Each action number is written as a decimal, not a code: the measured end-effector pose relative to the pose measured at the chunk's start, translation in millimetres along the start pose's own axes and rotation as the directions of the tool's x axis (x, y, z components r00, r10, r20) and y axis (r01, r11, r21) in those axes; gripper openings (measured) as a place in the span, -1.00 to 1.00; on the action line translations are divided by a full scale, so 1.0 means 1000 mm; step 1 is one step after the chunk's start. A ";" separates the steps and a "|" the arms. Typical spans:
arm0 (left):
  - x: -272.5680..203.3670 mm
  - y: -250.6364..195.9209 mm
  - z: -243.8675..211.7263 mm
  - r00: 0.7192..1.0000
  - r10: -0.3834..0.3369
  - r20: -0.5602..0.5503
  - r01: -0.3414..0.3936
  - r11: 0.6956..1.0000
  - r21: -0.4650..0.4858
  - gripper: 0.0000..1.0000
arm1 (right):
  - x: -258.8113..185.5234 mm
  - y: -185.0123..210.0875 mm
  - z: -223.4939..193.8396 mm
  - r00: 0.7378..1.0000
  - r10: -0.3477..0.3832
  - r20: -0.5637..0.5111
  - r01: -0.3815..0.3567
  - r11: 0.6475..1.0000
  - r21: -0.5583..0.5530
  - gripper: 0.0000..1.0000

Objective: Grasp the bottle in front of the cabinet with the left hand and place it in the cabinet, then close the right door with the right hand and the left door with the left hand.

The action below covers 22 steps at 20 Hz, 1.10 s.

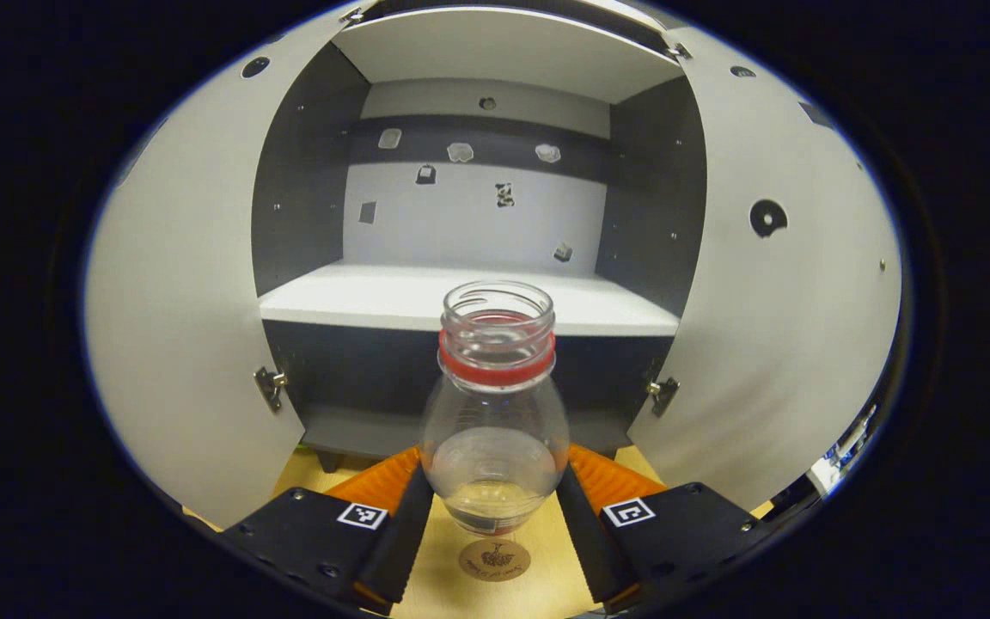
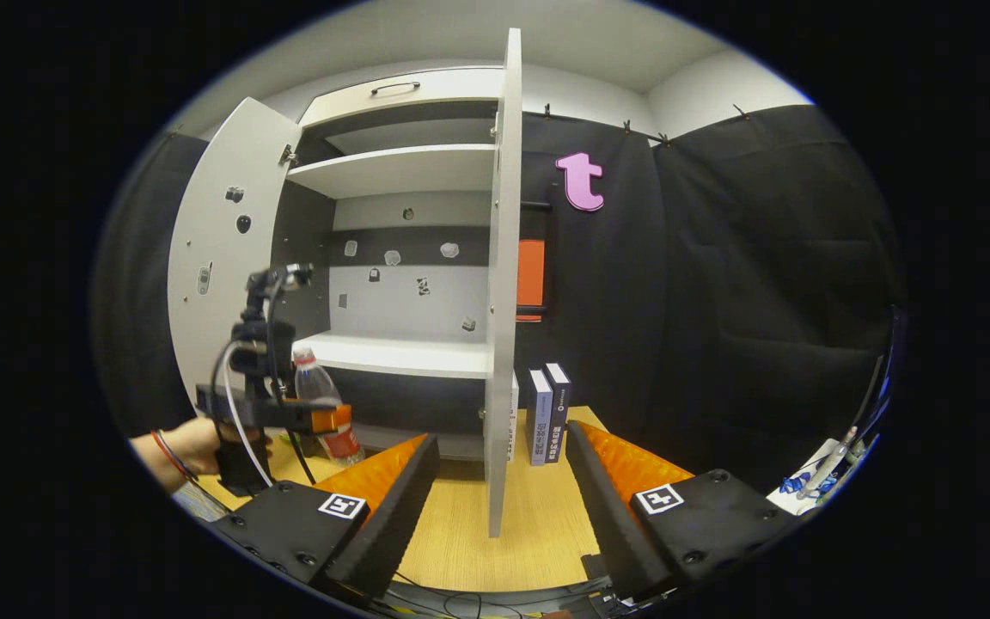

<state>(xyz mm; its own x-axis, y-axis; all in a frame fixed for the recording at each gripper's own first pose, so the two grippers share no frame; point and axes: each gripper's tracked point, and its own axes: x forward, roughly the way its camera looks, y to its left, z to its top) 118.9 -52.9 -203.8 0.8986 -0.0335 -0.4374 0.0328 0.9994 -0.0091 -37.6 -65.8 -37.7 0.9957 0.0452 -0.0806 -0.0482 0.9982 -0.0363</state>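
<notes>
A clear, capless bottle (image 1: 495, 421) with a red neck ring stands upright between the orange fingers of my left gripper (image 1: 495, 456), which is shut on its lower body. Straight ahead is the cabinet, both doors open, with its white lower shelf (image 1: 357, 301) bare. In the right gripper view the bottle (image 2: 323, 404) leans slightly in the left gripper (image 2: 314, 419), held by a hand (image 2: 190, 447) in front of the cabinet's left half. My right gripper (image 2: 495, 481) is open, and the edge of the right door (image 2: 504, 301) stands farther off between its fingers.
The left door (image 1: 177, 327) and right door (image 1: 787, 327) swing wide on either side. A round brown sticker (image 1: 495, 559) lies on the wooden table (image 2: 538, 524) under the bottle. Books (image 2: 546, 413) stand right of the cabinet. An upper shelf (image 2: 392, 172) sits above.
</notes>
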 end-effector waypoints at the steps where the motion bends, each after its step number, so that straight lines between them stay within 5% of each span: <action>1: -0.004 0.000 0.016 1.000 -0.003 0.018 0.003 1.000 -0.002 0.53 | 0.001 0.002 0.001 1.000 0.006 0.002 -0.006 1.000 0.002 0.95; 13: -0.002 0.001 0.161 0.985 -0.034 0.166 0.018 0.995 0.097 0.52 | 0.011 -0.003 0.016 0.999 -0.012 0.032 0.011 1.000 0.019 0.95; 22: 0.048 -0.009 0.209 0.985 -0.052 0.163 0.032 0.992 0.126 0.53 | 0.018 -0.032 0.018 0.996 -0.079 0.036 0.078 0.996 0.035 0.96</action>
<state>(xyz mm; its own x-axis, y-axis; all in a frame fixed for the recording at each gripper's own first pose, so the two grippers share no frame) 253.2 -64.4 -36.8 0.9550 -0.0862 -0.2839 0.1160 0.9892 0.0899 -16.9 -95.8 -20.2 0.9986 -0.0326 -0.0413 0.0323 0.9995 -0.0072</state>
